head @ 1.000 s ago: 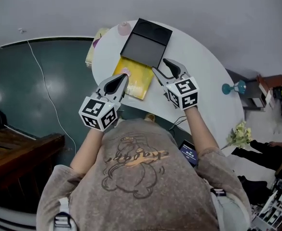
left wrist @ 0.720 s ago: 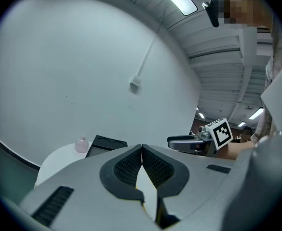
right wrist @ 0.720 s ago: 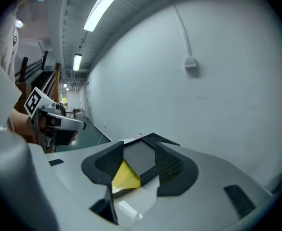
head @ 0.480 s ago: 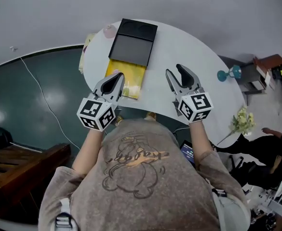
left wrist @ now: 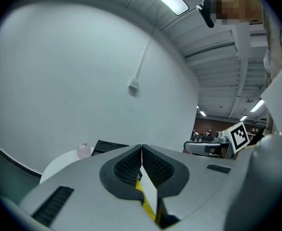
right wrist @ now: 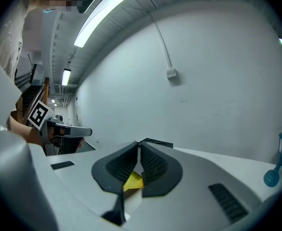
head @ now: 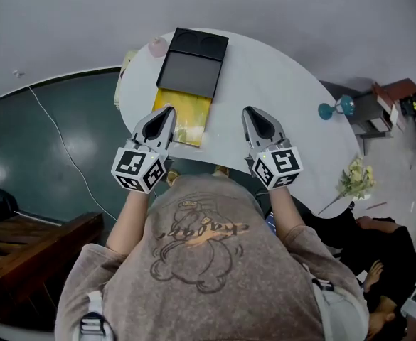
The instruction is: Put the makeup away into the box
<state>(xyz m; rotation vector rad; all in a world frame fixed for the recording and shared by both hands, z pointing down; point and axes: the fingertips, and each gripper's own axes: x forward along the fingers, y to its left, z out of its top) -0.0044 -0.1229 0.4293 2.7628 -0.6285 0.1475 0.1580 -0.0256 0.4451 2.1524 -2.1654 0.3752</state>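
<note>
A black box (head: 191, 62) lies open at the far side of the white round table (head: 279, 98); its edge also shows in the left gripper view (left wrist: 109, 147) and the right gripper view (right wrist: 156, 142). A small pink bottle (head: 157, 46) stands left of it (left wrist: 84, 151). A yellow flat pack (head: 183, 115) lies in front of the box. My left gripper (head: 168, 114) hovers over the pack's left edge, shut and empty (left wrist: 141, 148). My right gripper (head: 253, 115) is over bare table to the right; its jaws have just been closing with nothing between them (right wrist: 139, 144).
A blue goblet (head: 336, 108) stands beyond the table's right edge, also seen in the right gripper view (right wrist: 279, 163). Pale flowers (head: 355, 180) sit lower right, beside a seated person (head: 382, 244). A cable (head: 58, 130) runs across the green floor on the left.
The right gripper has drawn back from the box's front corner toward the table's near side and its jaws have closed. The left gripper has stayed over the yellow pack.
</note>
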